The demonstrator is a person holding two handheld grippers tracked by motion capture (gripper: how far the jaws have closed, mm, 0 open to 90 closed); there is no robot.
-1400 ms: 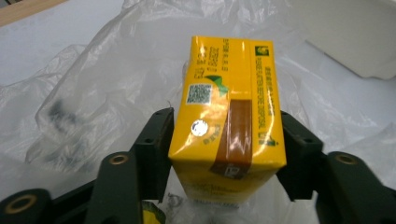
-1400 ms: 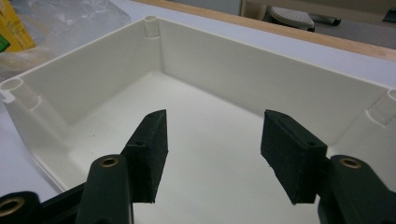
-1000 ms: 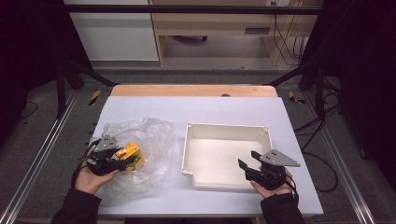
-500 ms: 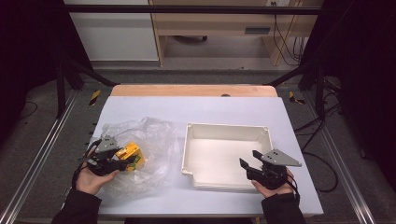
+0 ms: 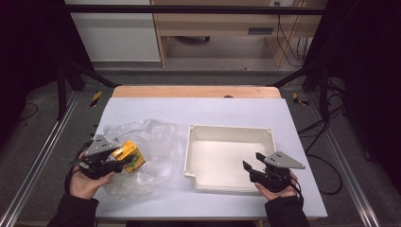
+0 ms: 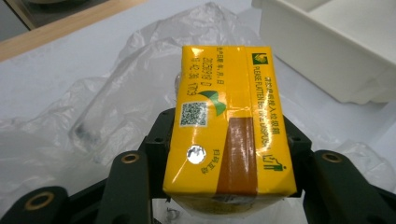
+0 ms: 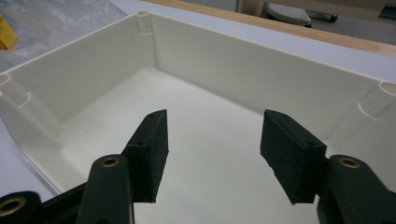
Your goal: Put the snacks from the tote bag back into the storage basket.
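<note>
Between the left gripper's [image 5: 124,162] jaws sits the yellow carton [image 6: 224,126], clamped and lifted over the crinkled plastic bag [image 5: 151,142]. The bag could cling and drag. To its right the white bin [image 5: 230,134] lies open; the right gripper [image 7: 212,154] hangs unclenched above its near edge.

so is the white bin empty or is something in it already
Empty: the white bin shows a bare floor in the high and right gripper views; the yellow carton sits in the left gripper.

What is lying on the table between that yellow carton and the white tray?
Crumpled clear plastic bag lies between the yellow carton and the white tray, then a bare strip of table; the high view shows it.
</note>
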